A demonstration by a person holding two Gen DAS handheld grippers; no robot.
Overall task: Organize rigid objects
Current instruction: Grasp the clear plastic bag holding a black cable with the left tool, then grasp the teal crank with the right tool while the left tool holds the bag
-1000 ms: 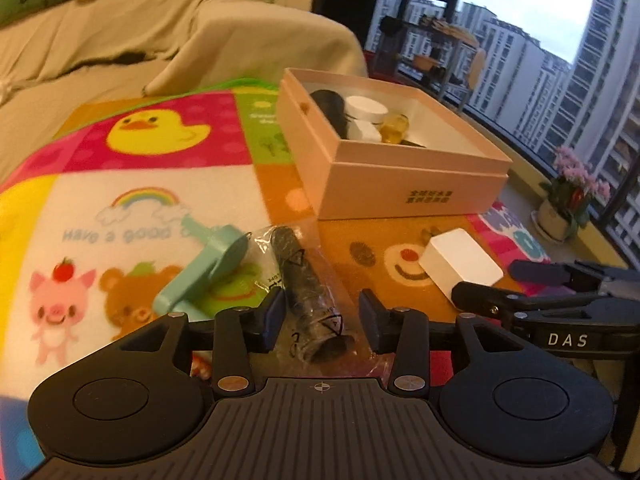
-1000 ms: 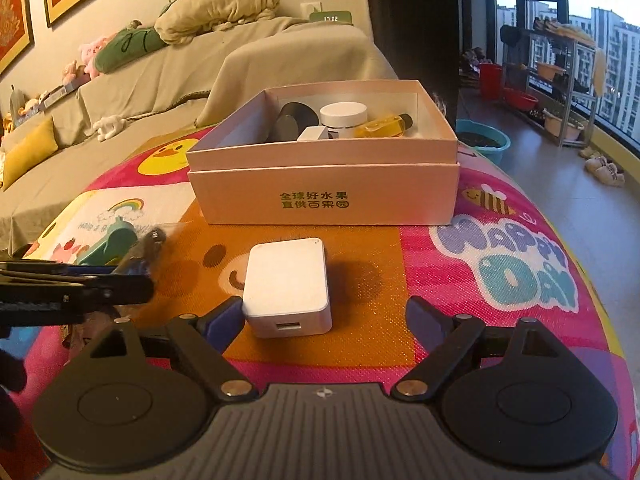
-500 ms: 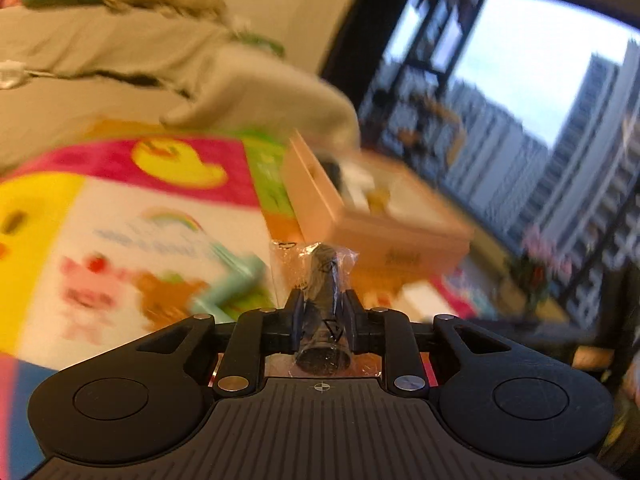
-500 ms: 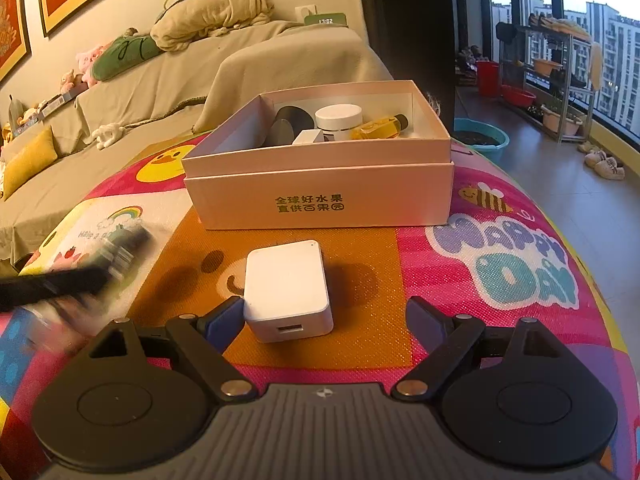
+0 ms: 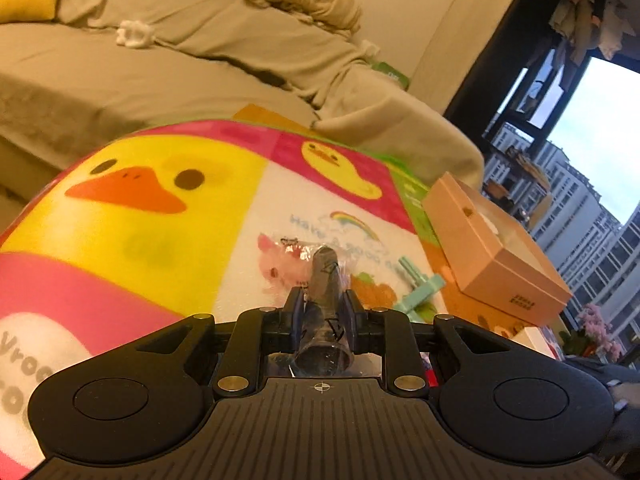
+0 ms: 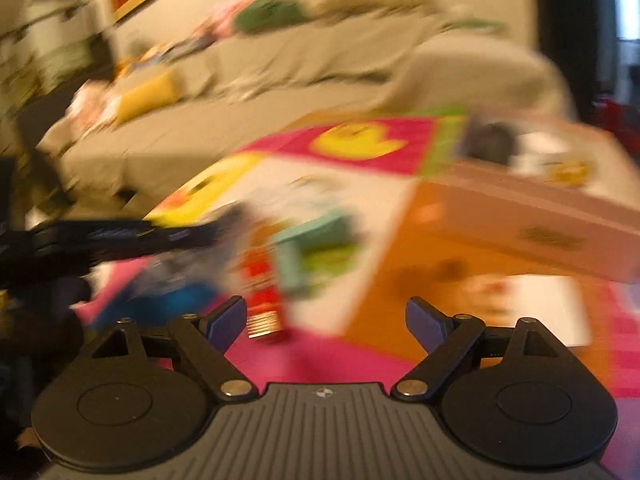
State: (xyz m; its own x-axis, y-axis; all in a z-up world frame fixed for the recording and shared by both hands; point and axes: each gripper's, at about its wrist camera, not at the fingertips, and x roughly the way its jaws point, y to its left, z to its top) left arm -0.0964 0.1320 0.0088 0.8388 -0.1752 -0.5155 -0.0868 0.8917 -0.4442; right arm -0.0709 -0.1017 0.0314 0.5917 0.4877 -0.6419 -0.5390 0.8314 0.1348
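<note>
The left hand-held gripper (image 5: 320, 306) is clamped on a dark bagged cylinder (image 5: 325, 280), which juts forward between its fingers. The right hand-held gripper (image 6: 326, 322) gapes wide with nothing between its fingers; the pink box (image 6: 536, 216) sits ahead to its right.

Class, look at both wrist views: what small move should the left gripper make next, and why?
Probably carry it toward the open pink box. The left gripper is shut on the bagged dark cylinder, lifted above the mat, and the box already holds other items.
</note>
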